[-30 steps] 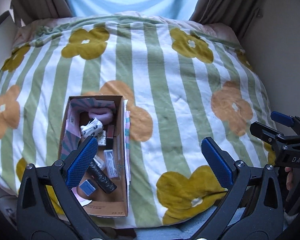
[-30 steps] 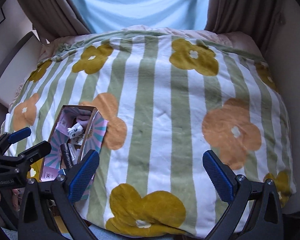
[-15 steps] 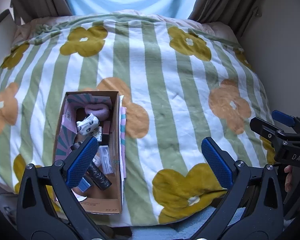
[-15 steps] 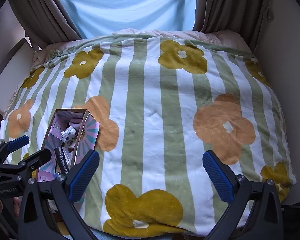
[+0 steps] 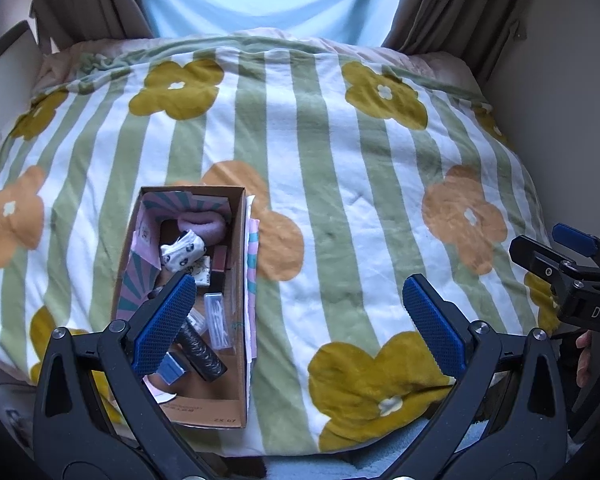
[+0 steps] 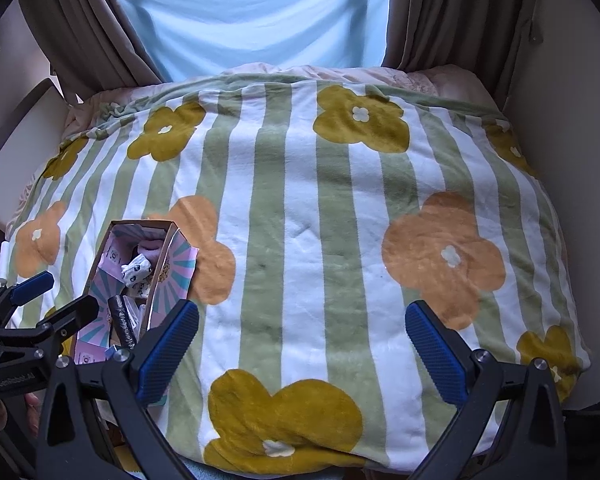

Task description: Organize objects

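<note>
An open cardboard box (image 5: 238, 240) lies on the flowered blanket at the near left; it also shows in the right wrist view (image 6: 160, 268). Inside are a pink fabric roll (image 5: 200, 224), a white patterned sock (image 5: 182, 252), a black cylinder (image 5: 202, 350), a clear packet (image 5: 216, 320) and a small blue item (image 5: 172, 366). My left gripper (image 5: 300, 324) is open and empty, held above the bed's near edge with its left finger over the box. My right gripper (image 6: 302, 350) is open and empty, to the right of the box.
The green-striped flowered blanket (image 5: 320, 200) covers the whole bed. Brown curtains (image 6: 440, 12) and a pale blue drape (image 6: 260, 12) hang behind it. A wall (image 5: 572, 100) borders the bed on the right, and a pale panel (image 6: 16, 128) on the left.
Both grippers have pulled back and risen a little, so the bed and box look farther away. Both stay open and empty. The box's contents have not moved.
</note>
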`<state>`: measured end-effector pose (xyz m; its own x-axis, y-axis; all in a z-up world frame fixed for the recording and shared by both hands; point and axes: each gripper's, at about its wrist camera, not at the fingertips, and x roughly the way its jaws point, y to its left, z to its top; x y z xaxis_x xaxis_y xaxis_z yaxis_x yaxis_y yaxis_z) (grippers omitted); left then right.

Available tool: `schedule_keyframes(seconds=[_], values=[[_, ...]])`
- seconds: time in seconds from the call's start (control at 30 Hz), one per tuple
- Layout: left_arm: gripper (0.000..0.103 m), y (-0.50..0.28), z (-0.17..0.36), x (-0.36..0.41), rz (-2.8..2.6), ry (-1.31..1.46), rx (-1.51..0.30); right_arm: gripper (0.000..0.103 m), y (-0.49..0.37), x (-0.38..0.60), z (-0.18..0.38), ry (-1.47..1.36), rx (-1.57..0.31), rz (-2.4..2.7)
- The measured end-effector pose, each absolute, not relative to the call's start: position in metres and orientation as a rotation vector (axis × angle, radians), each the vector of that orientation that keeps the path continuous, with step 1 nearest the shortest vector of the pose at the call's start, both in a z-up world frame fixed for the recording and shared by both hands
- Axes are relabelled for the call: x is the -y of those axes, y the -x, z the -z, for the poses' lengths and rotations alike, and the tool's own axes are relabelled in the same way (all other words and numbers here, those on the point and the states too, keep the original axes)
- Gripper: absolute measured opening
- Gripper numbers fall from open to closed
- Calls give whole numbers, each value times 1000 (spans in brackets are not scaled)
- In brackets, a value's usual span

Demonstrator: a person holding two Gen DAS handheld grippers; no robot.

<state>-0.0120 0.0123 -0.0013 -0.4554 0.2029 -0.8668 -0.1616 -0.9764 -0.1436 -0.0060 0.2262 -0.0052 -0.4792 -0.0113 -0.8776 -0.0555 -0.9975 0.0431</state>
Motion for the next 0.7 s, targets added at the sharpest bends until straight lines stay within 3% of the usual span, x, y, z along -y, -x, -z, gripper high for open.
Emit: schedule_keyframes(seconds=[0.7], values=[[103, 19, -2, -17, -2561, 1503, 27, 103, 10, -232, 0, 1583, -110, -2685]])
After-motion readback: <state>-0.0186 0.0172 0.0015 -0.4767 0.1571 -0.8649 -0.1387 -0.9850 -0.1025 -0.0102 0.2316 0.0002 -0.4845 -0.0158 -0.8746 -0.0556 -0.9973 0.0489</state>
